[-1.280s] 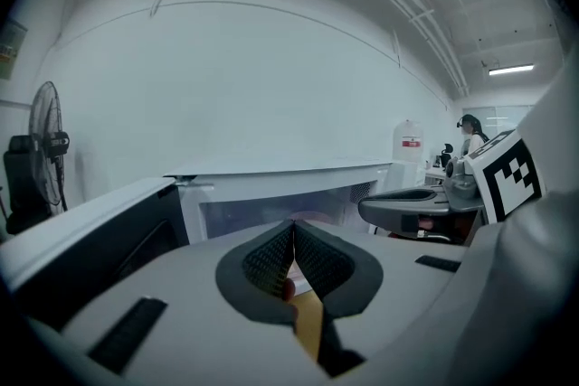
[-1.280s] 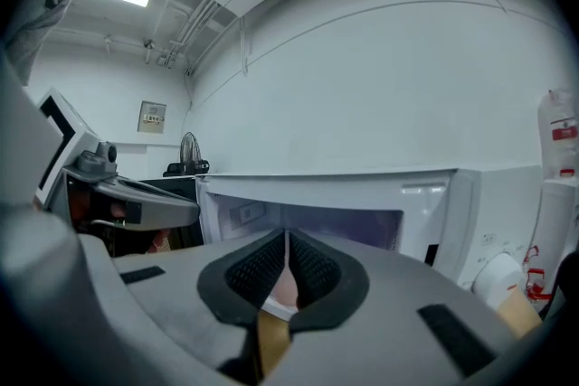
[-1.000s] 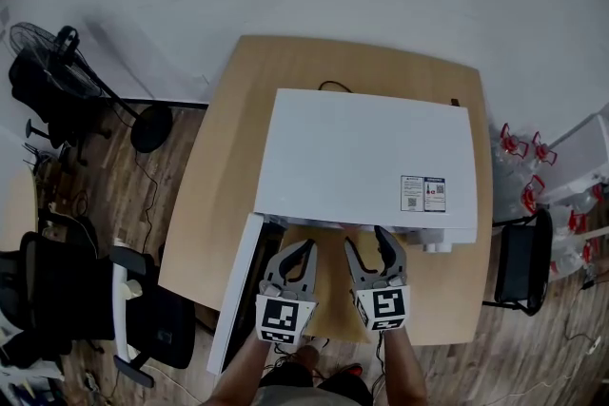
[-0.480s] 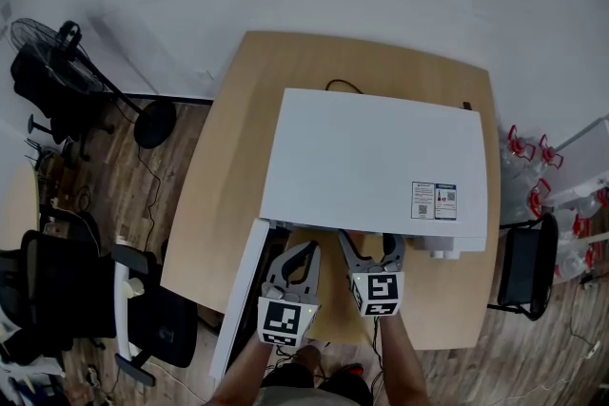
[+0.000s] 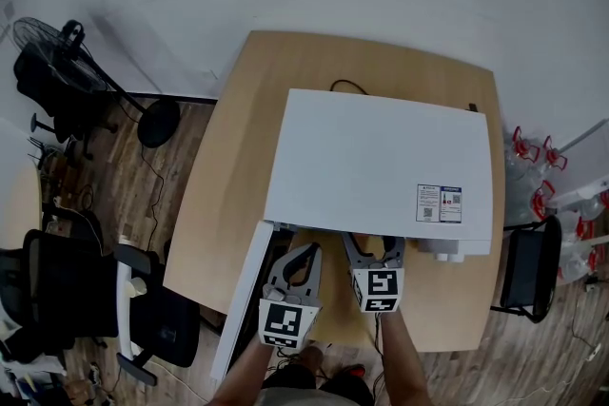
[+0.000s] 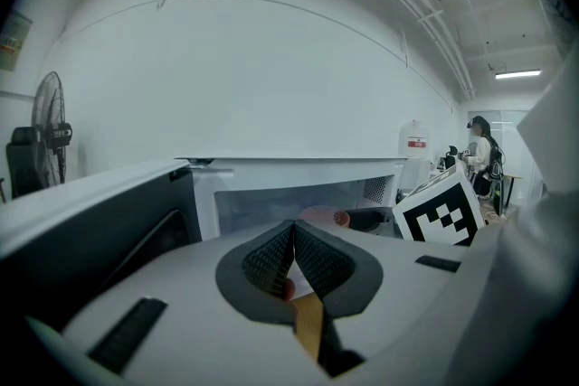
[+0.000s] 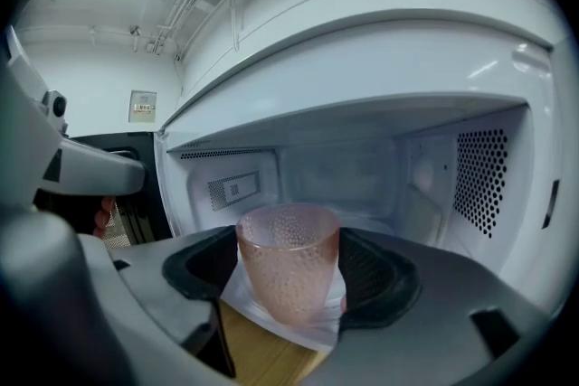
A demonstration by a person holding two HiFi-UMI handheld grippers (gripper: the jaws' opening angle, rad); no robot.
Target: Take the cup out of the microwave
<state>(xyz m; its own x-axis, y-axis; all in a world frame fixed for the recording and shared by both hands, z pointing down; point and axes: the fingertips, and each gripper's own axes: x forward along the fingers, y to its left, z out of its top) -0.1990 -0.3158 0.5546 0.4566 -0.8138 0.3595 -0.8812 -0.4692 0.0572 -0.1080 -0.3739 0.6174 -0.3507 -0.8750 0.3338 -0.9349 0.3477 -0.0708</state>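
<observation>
A white microwave (image 5: 381,157) stands on the wooden table (image 5: 219,204), its door (image 5: 243,290) swung open toward the front left. Inside, near the front of the cavity, stands a pink dimpled cup (image 7: 288,249), upright on the white floor. My right gripper (image 7: 291,289) reaches into the opening with its jaws open wide on either side of the cup, and the pads do not press on it. From above, the right gripper (image 5: 374,248) has its tips under the microwave's top edge. My left gripper (image 5: 309,252) hovers before the opening, shut and empty (image 6: 294,262). The cup (image 6: 317,215) shows faintly beyond it.
A standing fan (image 5: 57,62) and a black chair (image 5: 67,299) are left of the table. Another black chair (image 5: 528,276) and several water bottles (image 5: 538,176) are on the right. A cable (image 5: 347,88) runs behind the microwave.
My right gripper has moved forward so its fingertips now sit under the microwave's top edge. The left gripper has stayed in place.
</observation>
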